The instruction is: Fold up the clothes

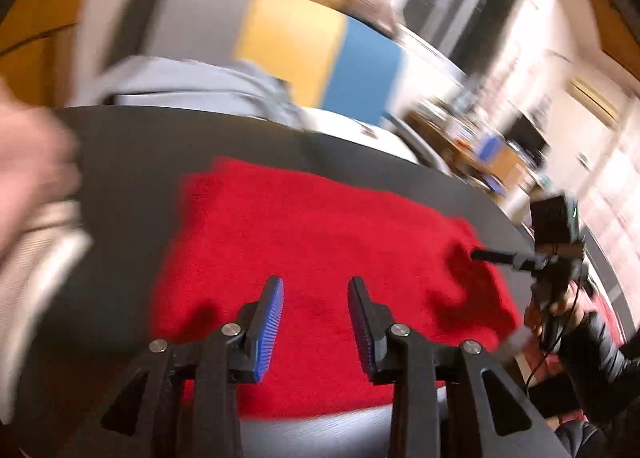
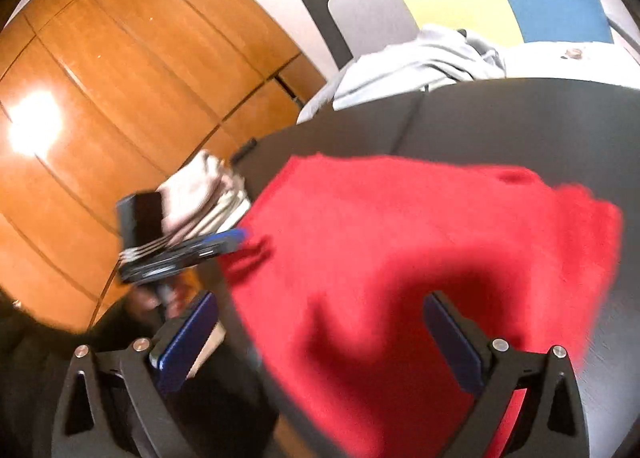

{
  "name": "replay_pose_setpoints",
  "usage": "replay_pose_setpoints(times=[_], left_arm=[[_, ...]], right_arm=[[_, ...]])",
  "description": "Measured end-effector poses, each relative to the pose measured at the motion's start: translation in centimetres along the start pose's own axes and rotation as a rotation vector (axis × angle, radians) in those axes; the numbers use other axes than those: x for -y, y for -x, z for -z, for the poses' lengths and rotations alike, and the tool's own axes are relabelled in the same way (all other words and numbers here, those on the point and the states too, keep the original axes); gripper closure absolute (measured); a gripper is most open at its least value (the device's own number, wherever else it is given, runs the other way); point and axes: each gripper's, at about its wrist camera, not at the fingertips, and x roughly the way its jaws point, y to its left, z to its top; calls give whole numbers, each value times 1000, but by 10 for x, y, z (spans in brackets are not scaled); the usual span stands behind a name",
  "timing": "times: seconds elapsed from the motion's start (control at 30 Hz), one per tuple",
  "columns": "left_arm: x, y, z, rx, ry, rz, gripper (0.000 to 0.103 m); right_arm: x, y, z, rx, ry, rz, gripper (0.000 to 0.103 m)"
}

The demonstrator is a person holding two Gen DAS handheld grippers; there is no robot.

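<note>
On the dark surface (image 1: 132, 162) a red cloth (image 1: 312, 242) lay spread, rumpled along one side, its near part reaching the near edge. The left gripper (image 1: 316, 318) hung above the cloth's near part, jaws apart, nothing between them; blue ribbed pads (image 1: 270, 330) showed clearly. In the right wrist view the left gripper (image 2: 236, 236) appeared from the side at the cloth's (image 2: 400, 242) left border, blurred, so contact with the cloth could not be judged. The right gripper (image 2: 320, 322) stood with jaws wide apart over the cloth's near left part, one finger past the surface's (image 2: 500, 122) edge, the other over red fabric; nothing gripped. In the left wrist view the right gripper (image 1: 486, 256) pointed at the cloth's rumpled right border, held by a hand (image 1: 552, 310) in a dark sleeve. A folded pale stack (image 2: 204, 194) sat at the left edge. Beyond the far edge lay a light blue garment (image 2: 420, 58). Both views were motion-blurred.
</note>
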Motion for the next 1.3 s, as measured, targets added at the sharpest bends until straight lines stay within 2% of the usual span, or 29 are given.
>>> replay_pose_setpoints(times=[0.03,0.13,0.27,0.33,0.43,0.5,0.53,0.57,0.6,0.67,0.73,0.8,0.93,0.97,1.0,1.1,1.2,1.3], left_arm=[[-19,11,0,9,24,-13,67],[-59,21,8,-23,66,25,66],[-75,-4,18,-90,91,97,65],[-79,-16,20,-115,106,165,65],[-77,-33,21,-149,104,256,65],[-75,-41,24,-178,102,272,66],[-75,-44,27,-200,104,276,68],[-74,-43,33,-212,99,268,82],[-73,-40,39,-219,95,261,101],[-71,-27,48,-206,97,277,99],[-65,-18,58,-213,53,235,99],[-67,-20,69,-256,44,180,99],[-70,-18,70,-241,77,177,98],[-71,-17,68,-244,97,198,96],[-73,-18,64,-239,120,210,85],[-80,-18,43,-155,164,179,75],[-80,-30,20,-124,174,144,68],[-73,-54,-5,-128,157,119,67]], right_arm=[[2,-12,-4,8,0,8,0],[15,-44,-5,6,0,66,0],[46,-43,-8,35,27,91,0],[51,-37,-6,47,77,93,0],[58,-33,-8,57,78,54,0],[61,-30,-9,70,65,33,0],[62,-30,-9,74,63,28,0],[62,-29,-9,79,60,24,0],[62,-29,-9,82,60,21,0],[61,-30,-8,82,65,27,0],[61,-30,-7,82,67,29,0],[60,-30,-7,81,68,30,0],[61,-31,-7,80,67,18,0],[61,-30,-7,81,67,16,0],[61,-30,-7,82,67,13,0],[62,-29,-7,88,64,5,0],[64,-27,-7,95,59,-7,0],[63,-26,-6,97,59,-9,0]])
